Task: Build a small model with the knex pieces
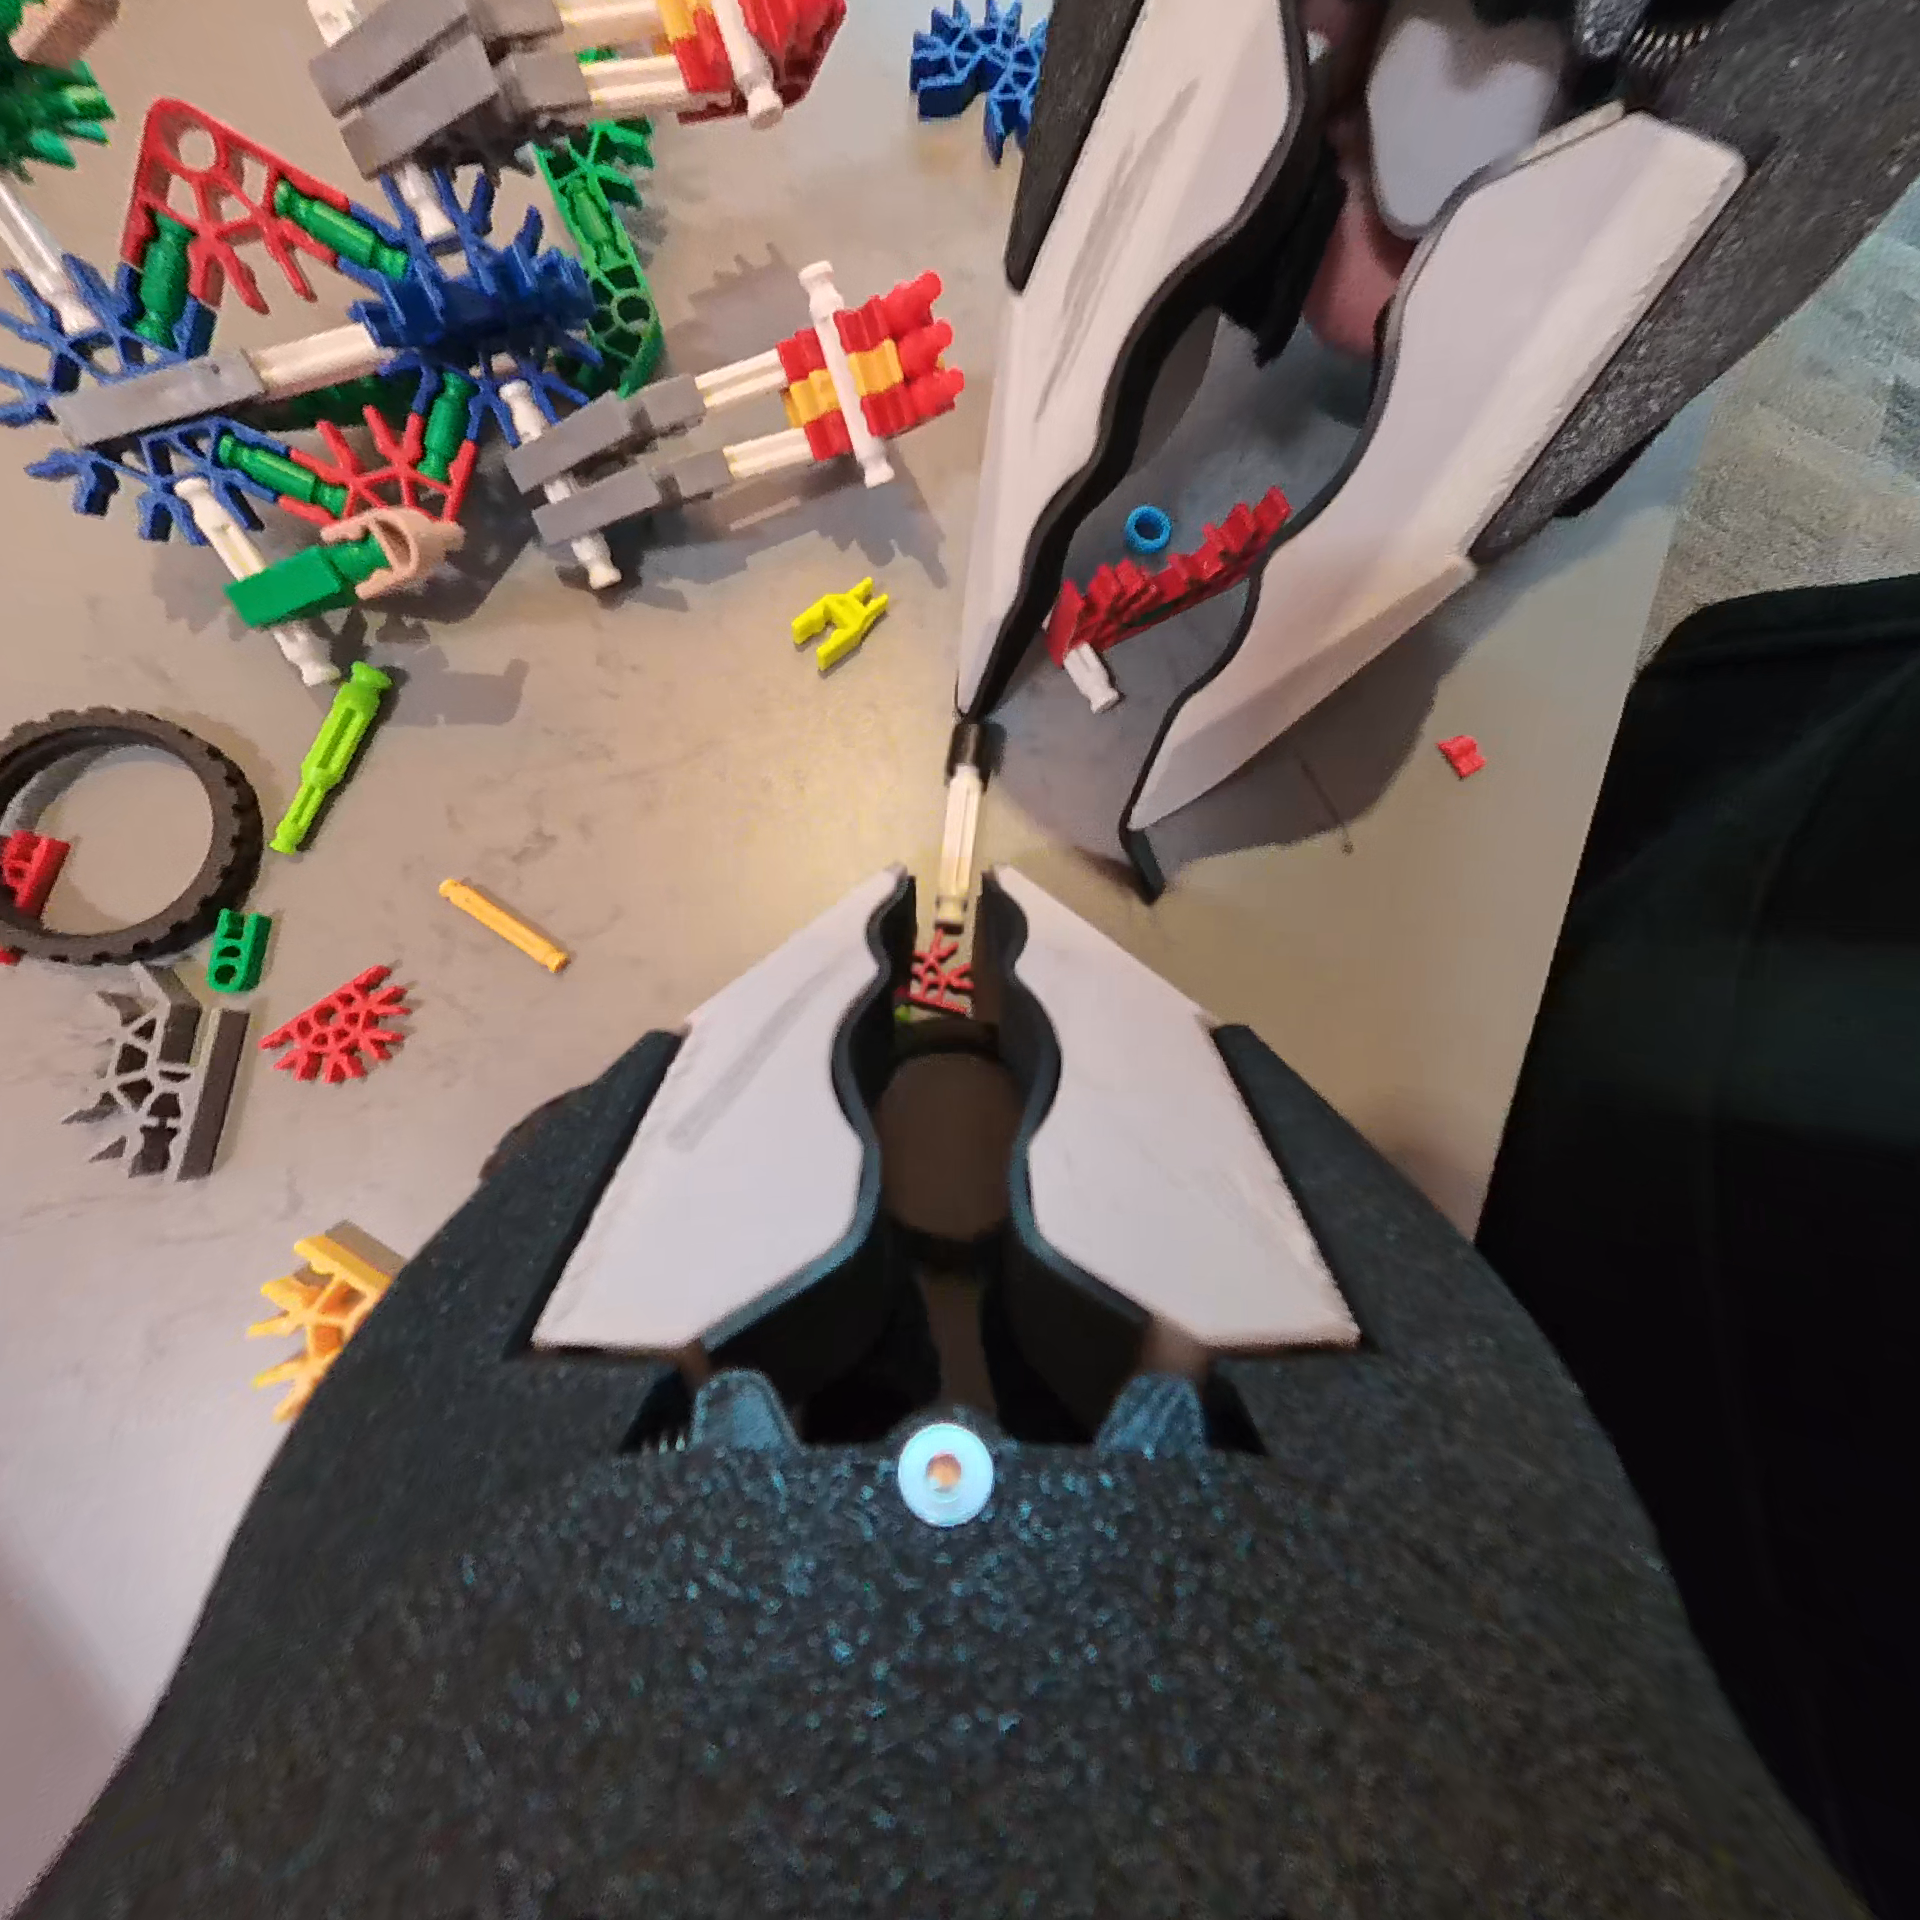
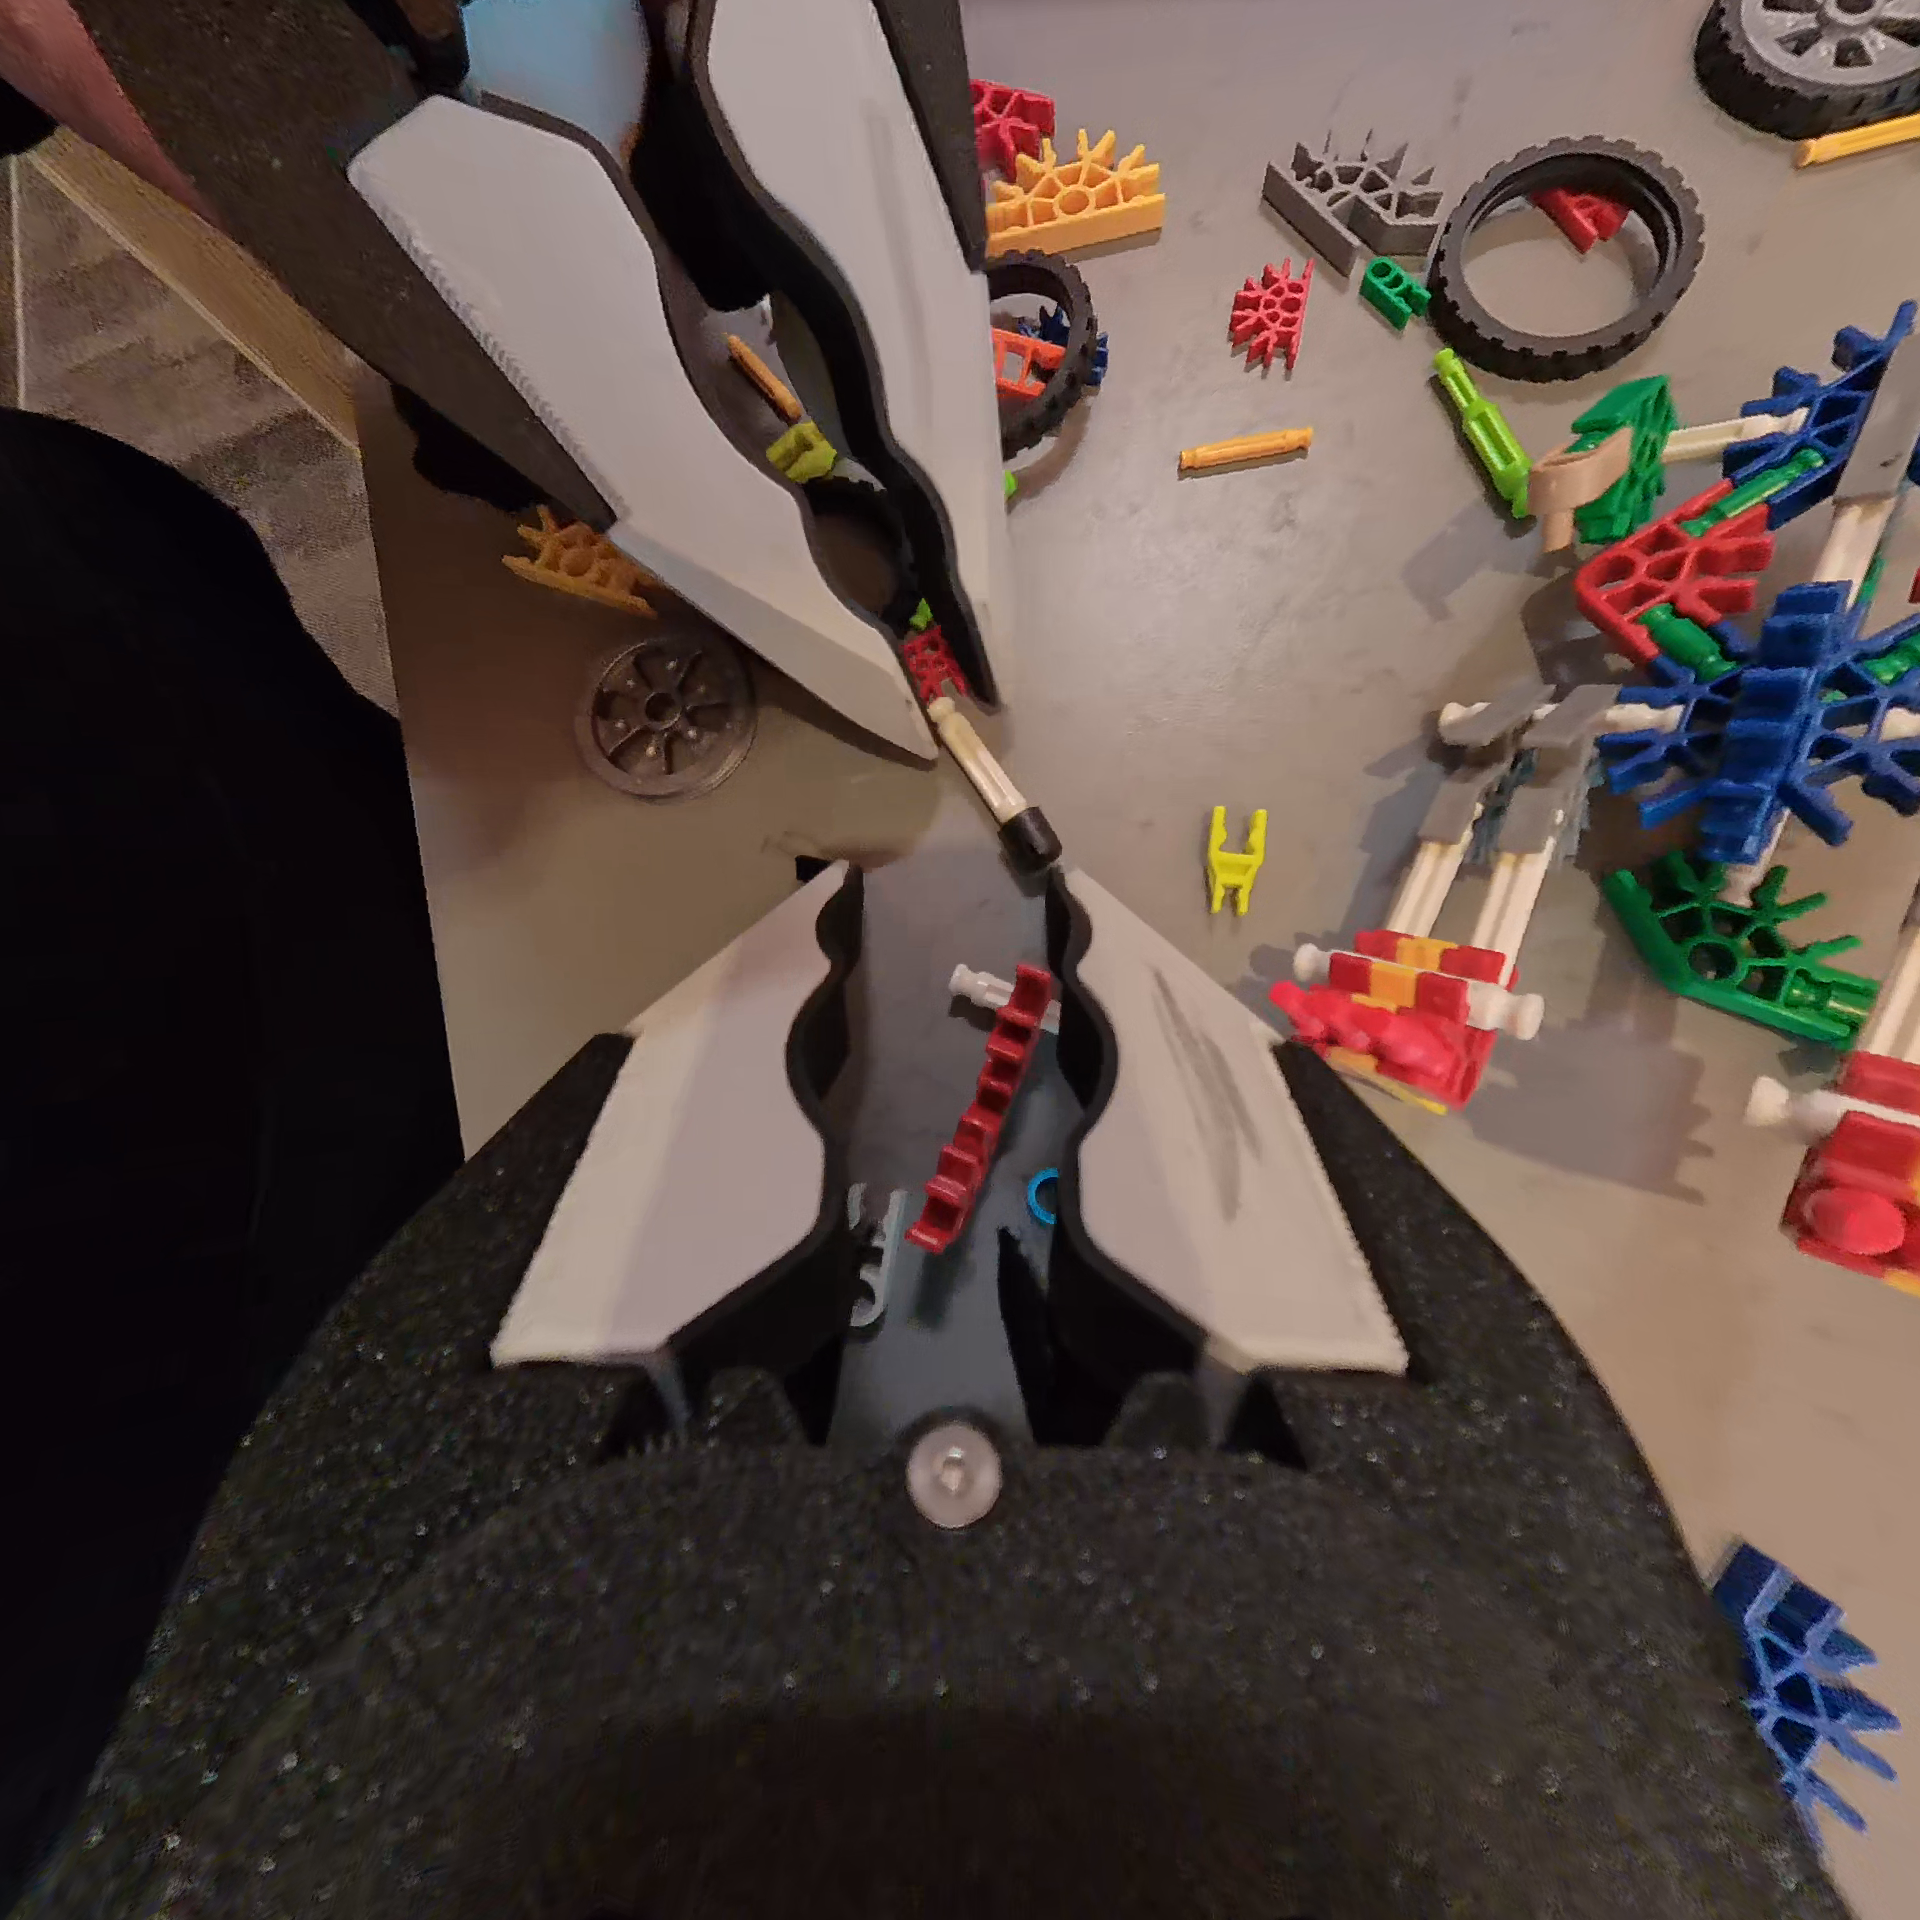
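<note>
White rod (image 1: 957, 831), black-capped, pinched aloft

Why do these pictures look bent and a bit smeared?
Left wrist view: wide lens curves the table edges; the other gripper, the right gripper, is slightly smeared; toys cast soft shadows. Right wrist view: same bending; the left gripper and its white rod look blurred.

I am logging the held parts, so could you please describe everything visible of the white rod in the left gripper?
The white rod is a short, ribbed, plastic-looking piece with a black cap on its far end. The left gripper is shut on its near end, holding it clear of the table. The cap meets one fingertip of the open right gripper.
</note>
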A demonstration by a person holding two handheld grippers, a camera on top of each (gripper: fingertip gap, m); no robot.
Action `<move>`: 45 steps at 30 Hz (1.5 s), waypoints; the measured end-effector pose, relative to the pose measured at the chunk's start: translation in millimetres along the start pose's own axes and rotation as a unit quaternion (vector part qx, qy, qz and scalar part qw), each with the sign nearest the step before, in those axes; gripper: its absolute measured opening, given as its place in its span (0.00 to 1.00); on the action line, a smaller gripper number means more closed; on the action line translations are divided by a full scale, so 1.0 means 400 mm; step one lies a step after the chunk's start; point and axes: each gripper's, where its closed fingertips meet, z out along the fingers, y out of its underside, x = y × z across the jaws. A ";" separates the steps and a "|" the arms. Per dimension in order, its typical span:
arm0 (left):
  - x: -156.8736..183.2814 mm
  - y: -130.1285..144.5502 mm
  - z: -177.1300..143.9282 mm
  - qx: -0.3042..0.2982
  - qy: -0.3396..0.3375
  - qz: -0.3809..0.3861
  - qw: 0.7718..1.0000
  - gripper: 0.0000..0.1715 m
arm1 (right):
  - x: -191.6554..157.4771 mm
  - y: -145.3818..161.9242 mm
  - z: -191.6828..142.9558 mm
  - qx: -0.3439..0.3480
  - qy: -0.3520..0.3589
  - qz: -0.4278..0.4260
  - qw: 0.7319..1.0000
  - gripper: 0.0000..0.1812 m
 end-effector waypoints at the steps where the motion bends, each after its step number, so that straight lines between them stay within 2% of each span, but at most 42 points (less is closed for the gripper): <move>1: -0.001 0.005 0.002 -0.003 -0.002 0.001 1.000 0.05 | 0.001 0.000 0.000 0.000 0.002 0.000 1.000 0.19; 3: -0.002 0.008 0.005 -0.002 -0.008 0.009 1.000 0.03 | 0.003 -0.001 0.002 -0.001 0.007 -0.003 1.000 0.18; 15: 0.002 0.003 0.008 0.017 0.001 0.021 1.000 0.01 | 0.024 -0.006 0.009 -0.004 0.029 -0.019 0.999 0.03; 28: 0.003 0.000 0.010 0.030 -0.006 0.047 0.998 0.00 | 0.023 -0.009 0.012 -0.005 0.008 -0.025 1.000 0.02; 34: 0.003 -0.001 0.010 0.032 -0.006 0.048 0.998 0.00 | 0.023 -0.012 0.013 -0.014 -0.029 0.038 0.999 0.02; 38: 0.005 -0.001 0.011 0.032 -0.005 0.051 0.998 0.00 | 0.023 -0.013 0.016 -0.036 -0.017 -0.008 0.999 0.02; 42: 0.006 -0.002 0.012 0.032 -0.009 0.055 0.998 0.00 | 0.024 -0.012 0.017 -0.033 0.001 -0.029 0.999 0.02; 45: 0.003 -0.004 0.008 0.038 -0.007 0.041 0.998 0.01 | 0.023 -0.020 0.006 0.002 -0.006 0.009 1.000 0.05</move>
